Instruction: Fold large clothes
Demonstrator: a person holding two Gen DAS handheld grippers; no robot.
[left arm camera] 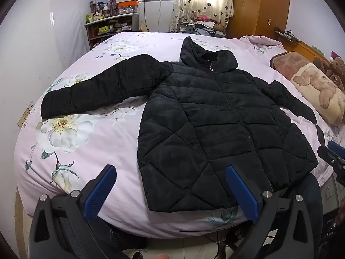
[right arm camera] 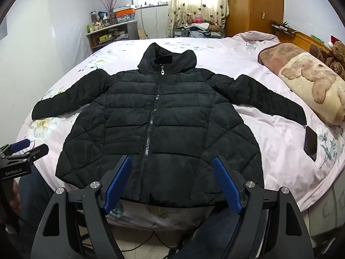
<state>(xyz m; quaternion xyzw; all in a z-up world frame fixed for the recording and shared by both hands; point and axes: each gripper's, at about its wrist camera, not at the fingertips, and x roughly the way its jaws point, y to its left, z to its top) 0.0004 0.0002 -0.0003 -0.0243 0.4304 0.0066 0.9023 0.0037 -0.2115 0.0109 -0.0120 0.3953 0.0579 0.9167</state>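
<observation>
Both claws are spread wide with nothing in them: the left gripper (left arm camera: 170,191) hangs over the near left hem corner, the right gripper (right arm camera: 172,185) over the hem by the zipper (right arm camera: 151,129). Just ahead of both, the black jacket (right arm camera: 159,120) lies flat on the bed (right arm camera: 269,133), zipped, sleeves out, hood farthest away. Off to the right there's a phone (right arm camera: 310,143), then pillows (right arm camera: 312,82).
</observation>
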